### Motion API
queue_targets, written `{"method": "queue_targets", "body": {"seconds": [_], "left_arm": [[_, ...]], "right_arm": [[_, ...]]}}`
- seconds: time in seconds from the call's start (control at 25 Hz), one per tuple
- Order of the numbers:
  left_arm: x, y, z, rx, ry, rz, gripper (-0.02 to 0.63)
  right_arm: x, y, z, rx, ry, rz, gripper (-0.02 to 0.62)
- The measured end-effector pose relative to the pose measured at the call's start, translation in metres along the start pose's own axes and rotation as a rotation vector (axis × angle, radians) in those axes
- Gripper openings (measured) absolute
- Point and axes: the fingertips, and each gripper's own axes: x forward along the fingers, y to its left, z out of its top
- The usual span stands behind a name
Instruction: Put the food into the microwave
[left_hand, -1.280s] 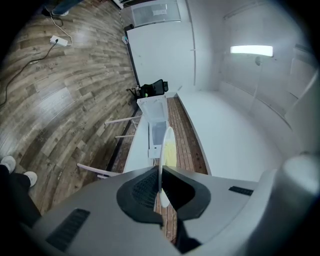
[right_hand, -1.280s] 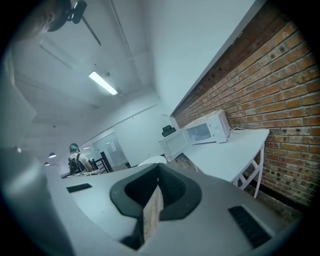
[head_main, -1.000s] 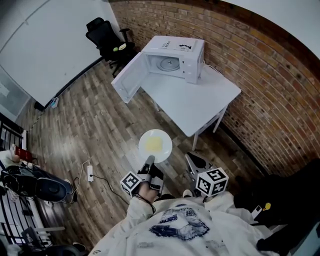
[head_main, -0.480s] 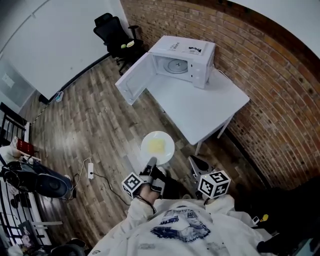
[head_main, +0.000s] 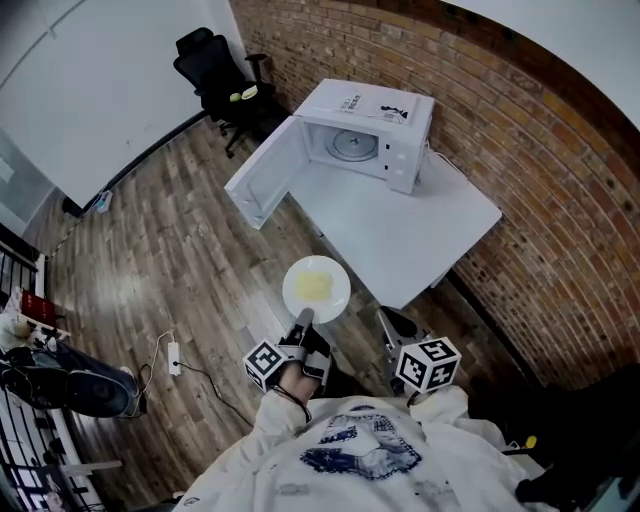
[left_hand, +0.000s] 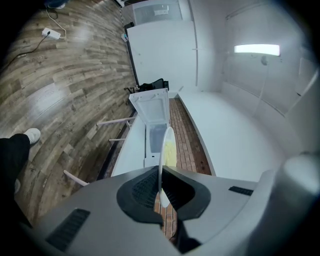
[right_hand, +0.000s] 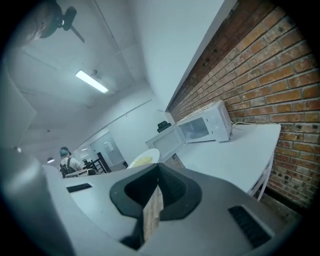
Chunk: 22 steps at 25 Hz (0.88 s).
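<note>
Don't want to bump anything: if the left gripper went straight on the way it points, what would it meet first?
Probably the near edge of the white table, reached first by the plate it holds; the open microwave lies beyond. Depth is unclear.

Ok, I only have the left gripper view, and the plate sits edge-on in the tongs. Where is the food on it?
Observer: The head view shows the yellow food in the middle of the plate.
Operator: Is anything inside the microwave?
Observer: Only its turntable, with nothing on it.
Operator: And the right gripper?
Observer: Its tongs are together with nothing between them.
</note>
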Motion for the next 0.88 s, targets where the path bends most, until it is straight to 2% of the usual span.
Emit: {"method": "queue_targets", "body": {"seconds": [0.4,0.76,0.88], "left_arm": [[0.077,-0.018,0.084,0.014,0.093,-0.008,0.017],[0.133,-0.024,0.131,0.034,0.224,-0.028,0.017],[0.139,-0.021,0.144,0.042,0.252,-0.013,0.017]], "right_arm": [[0.104,0.009,0.037,0.000,-0.012,-0.056,0.014],[0.172,0.011,0.055,0.025,-0.060,-0.141,0.014],[0.187,0.016,0.055,0.029,-0.063,-0.163,0.014]]}}
